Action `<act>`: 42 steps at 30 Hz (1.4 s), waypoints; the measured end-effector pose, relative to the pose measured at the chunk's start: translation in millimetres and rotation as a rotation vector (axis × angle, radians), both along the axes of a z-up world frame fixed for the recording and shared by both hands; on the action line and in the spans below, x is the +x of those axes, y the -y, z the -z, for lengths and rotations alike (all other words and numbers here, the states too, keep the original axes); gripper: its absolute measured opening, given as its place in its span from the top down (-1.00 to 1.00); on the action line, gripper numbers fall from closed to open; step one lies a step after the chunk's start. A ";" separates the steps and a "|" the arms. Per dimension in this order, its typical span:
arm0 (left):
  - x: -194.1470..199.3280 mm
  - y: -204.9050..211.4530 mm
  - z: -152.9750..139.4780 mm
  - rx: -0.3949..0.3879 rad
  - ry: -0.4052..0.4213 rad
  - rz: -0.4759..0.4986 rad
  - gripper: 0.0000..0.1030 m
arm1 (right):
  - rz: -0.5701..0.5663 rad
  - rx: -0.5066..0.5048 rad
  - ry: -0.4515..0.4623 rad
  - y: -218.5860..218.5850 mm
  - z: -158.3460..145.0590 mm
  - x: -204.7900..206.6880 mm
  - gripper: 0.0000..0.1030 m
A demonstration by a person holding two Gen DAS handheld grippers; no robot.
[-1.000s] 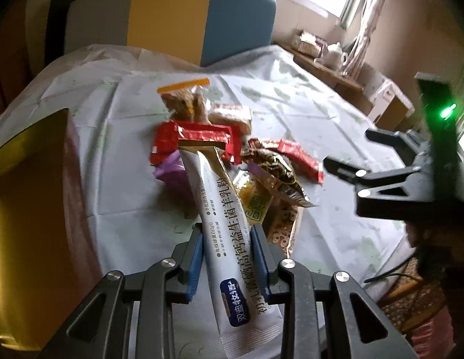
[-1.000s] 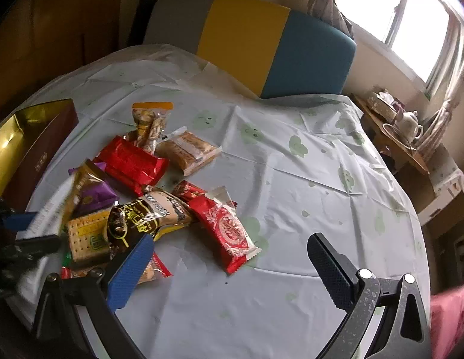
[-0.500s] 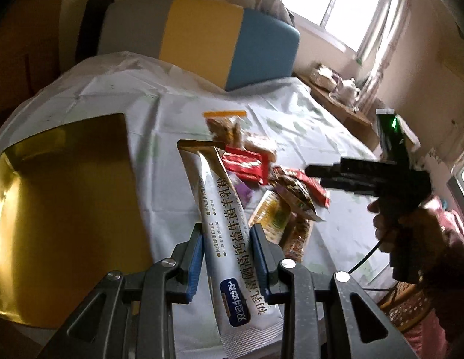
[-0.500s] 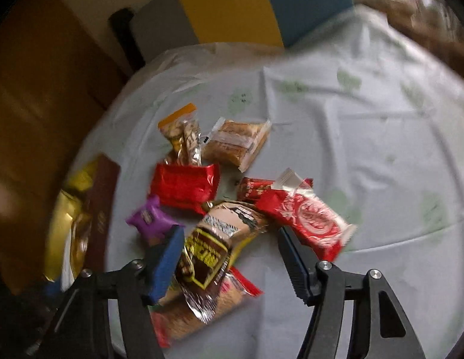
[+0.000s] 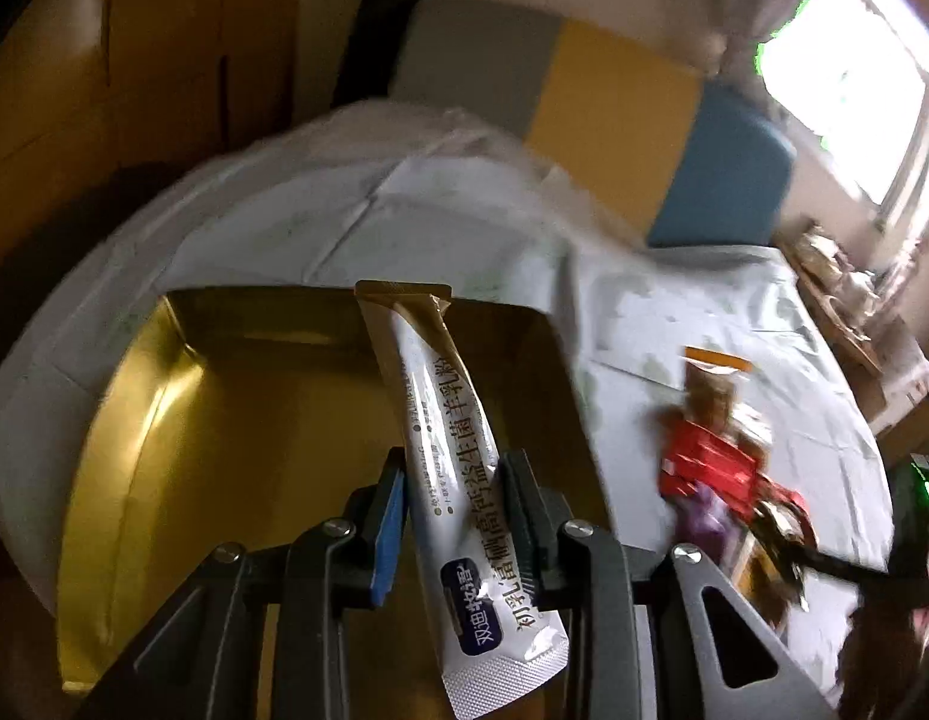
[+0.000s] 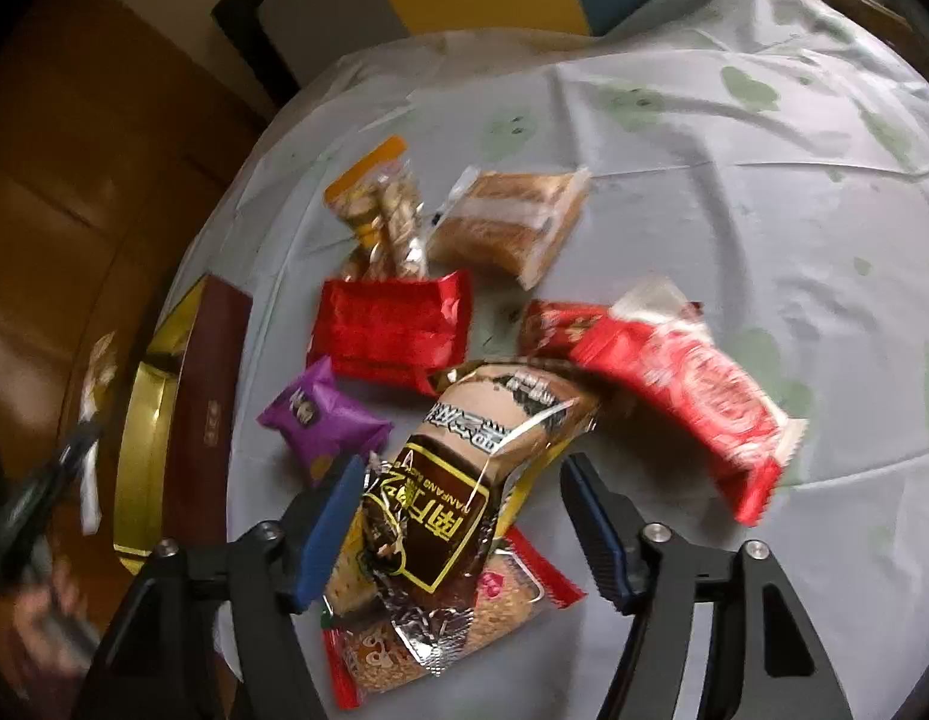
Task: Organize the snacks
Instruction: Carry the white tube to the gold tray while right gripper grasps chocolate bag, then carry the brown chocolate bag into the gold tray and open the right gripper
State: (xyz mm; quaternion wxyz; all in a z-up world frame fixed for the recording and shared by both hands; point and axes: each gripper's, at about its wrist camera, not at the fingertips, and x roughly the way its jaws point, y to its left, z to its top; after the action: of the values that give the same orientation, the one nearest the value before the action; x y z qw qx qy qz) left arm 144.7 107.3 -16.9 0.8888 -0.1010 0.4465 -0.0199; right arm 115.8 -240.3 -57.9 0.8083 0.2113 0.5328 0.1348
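The left tongs [image 5: 452, 516] are clamped on a long white sachet with a gold top [image 5: 440, 420], pads pressing both its sides though the jaws are easing apart a touch, and the sachet stands up out of the grip, hanging over the open gold box [image 5: 164, 480] that sits at the near left of the tabletop [image 5: 674, 312]. Over on the right wrist view, the right tongs [image 6: 464, 516] are closing in with a brown-and-gold foil packet [image 6: 464, 480] between the blue pads [image 6: 329, 516]; the left pad looks to be at the packet's edge, the right pad stands clear of it, so no grip there. That packet lies on top of the pile, resting over a clear bag of crackers with red ends [image 6: 494, 618]. Just beside it to the left is a purple wrapped sweet [image 6: 323, 420], and behind that a shiny red pouch [image 6: 392, 324]. Further back lie a clear bag with an orange header [image 6: 374, 204] and a wrapped sandwich cake [image 6: 512, 222], touching at their edges. To the right, a red-and-white wrapper [image 6: 692, 384] overlaps a smaller dark red one [image 6: 554, 321]. The gold box with its maroon wall [image 6: 206, 408] shows at the left edge, with the left tongs blurred above it.
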 end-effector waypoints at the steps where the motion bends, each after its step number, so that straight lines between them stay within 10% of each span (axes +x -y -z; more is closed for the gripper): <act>1: 7.4 0.6 4.0 0.007 -0.008 -0.008 0.37 | -0.017 -0.009 0.006 -2.8 1.0 1.5 -0.10; 12: -8.8 16.5 10.5 0.026 -0.021 -0.010 0.23 | -0.107 -0.174 0.101 -30.8 -15.7 -11.1 0.20; 23: -72.9 6.6 7.4 0.001 -0.030 -0.033 0.23 | -0.258 -0.455 0.389 -89.0 -57.8 -50.1 0.32; 42: -121.4 -36.5 -10.8 0.014 0.045 -0.101 0.23 | -0.388 -0.422 0.587 -201.8 -122.5 -85.0 0.32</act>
State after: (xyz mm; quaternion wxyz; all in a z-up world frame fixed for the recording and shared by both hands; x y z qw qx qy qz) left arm 23.3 143.9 -6.1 0.8992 -0.1168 0.4209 0.0260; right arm 30.8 -38.6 64.6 0.9112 -0.1109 0.3254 0.2270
